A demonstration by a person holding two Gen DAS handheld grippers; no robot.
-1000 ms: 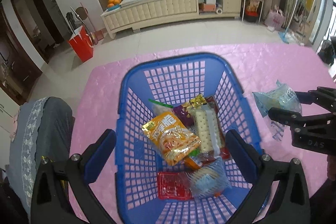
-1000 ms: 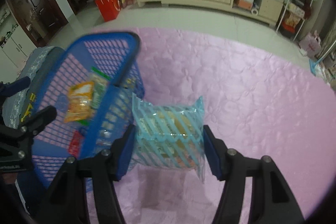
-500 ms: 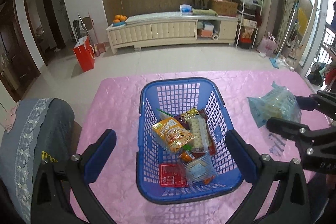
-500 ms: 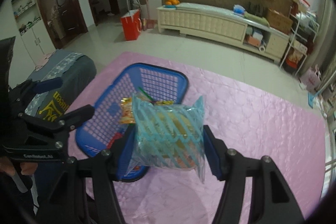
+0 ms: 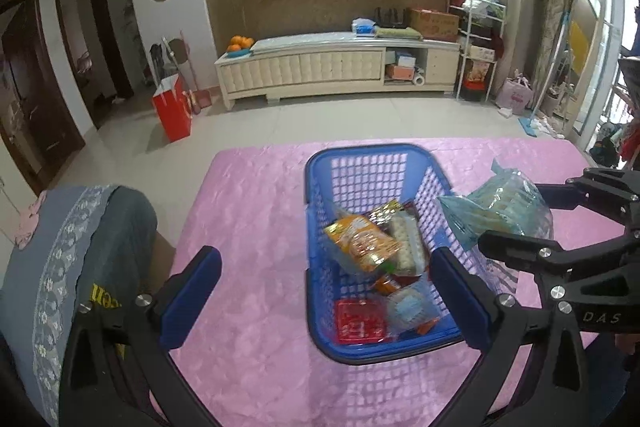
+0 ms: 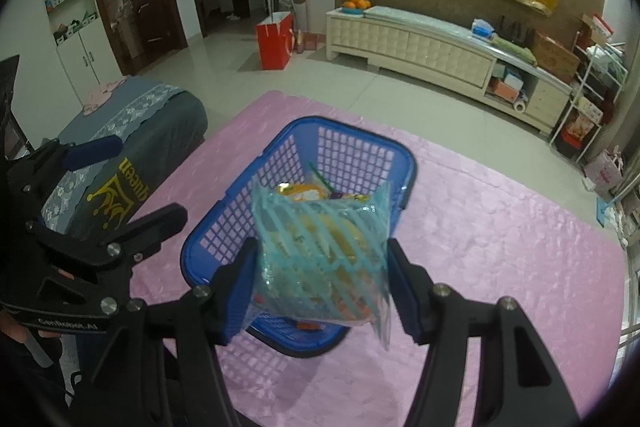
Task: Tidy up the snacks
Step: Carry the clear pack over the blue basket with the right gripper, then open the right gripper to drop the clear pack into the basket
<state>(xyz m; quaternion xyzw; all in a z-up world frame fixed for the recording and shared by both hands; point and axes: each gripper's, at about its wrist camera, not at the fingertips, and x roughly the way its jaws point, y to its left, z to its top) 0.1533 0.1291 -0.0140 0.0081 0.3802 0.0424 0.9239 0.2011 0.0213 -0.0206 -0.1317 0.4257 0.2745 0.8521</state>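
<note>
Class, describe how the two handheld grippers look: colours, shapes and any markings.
Both are black angular frames with silver screws and blue finger pads. The right gripper is marked "DAS"; the left gripper has white lettering too blurred to read. No cables or sleeves show.

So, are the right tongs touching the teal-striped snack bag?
Touching. The right wrist view shows both blue pads pressed against the teal-striped snack bag, held by the right tongs.

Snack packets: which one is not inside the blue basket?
The light-blue striped packet, shut between the right gripper's fingers above the basket; the others lie inside.
</note>
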